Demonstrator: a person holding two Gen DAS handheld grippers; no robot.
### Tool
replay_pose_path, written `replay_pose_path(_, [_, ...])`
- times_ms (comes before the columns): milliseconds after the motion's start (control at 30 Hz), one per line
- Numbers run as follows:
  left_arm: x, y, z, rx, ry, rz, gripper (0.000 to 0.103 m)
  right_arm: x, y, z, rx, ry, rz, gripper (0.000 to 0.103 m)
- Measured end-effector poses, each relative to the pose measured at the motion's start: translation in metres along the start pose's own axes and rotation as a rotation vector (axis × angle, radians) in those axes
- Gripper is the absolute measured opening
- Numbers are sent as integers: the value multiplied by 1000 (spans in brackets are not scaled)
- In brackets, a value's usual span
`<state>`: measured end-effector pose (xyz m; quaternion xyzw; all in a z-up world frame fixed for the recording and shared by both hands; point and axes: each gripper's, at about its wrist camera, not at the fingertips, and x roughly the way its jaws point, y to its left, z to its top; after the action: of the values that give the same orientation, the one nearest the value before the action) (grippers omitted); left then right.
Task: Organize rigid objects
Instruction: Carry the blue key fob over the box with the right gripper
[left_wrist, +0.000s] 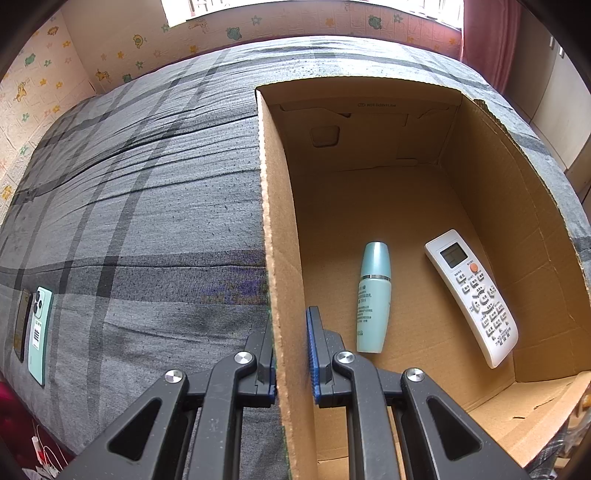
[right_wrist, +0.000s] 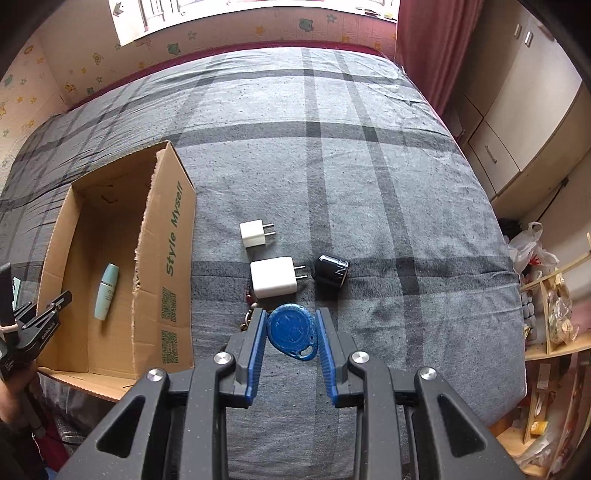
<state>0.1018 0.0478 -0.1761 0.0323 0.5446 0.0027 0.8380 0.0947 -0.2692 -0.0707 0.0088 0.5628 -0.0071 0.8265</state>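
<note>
My right gripper is shut on a blue key fob, held above the grey plaid bed. Beads and a metal clasp hang from the fob's left side. Just beyond lie a large white charger, a small white charger and a black cap-shaped object. My left gripper is shut on the left wall of the open cardboard box. Inside the box lie a teal bottle and a white remote. The same box and bottle show at left in the right wrist view.
A mint-green phone and a dark phone lie on the bed far left of the box. Wooden shelves with clutter and a cabinet stand off the bed's right side. Wallpapered wall and windows run behind.
</note>
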Motion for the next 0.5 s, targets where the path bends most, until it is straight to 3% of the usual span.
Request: replay_pose_path(500, [1,1,1,-1,1,-3,14,-9,66,22,-122,-34,77,28])
